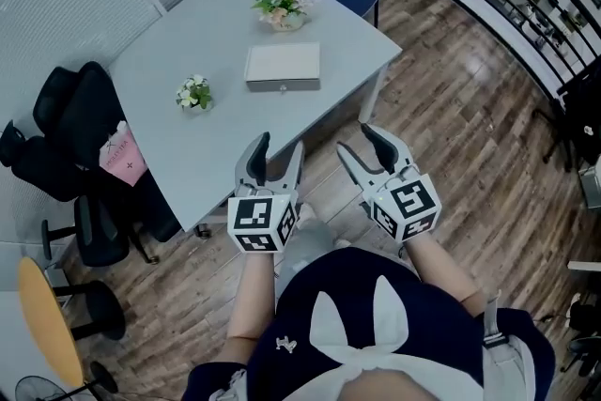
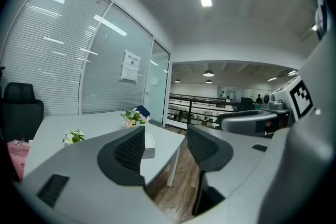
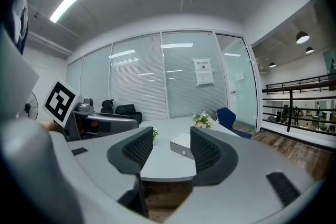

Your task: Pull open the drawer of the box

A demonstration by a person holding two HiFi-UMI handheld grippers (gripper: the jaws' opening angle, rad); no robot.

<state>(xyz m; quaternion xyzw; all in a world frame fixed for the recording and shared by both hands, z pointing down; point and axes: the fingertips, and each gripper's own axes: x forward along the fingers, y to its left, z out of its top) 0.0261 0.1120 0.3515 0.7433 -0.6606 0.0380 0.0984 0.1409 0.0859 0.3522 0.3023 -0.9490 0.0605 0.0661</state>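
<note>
Currently, the left gripper (image 1: 280, 147) and right gripper (image 1: 356, 141) are held spread and empty; the box (image 1: 282, 68) is seen at twelve o'clock on the table (image 1: 211, 141), well apart.

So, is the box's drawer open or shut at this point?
Shut: the white box has a flush front, nothing slid out. Left tongs and right tongs are open, well away from it.
</note>
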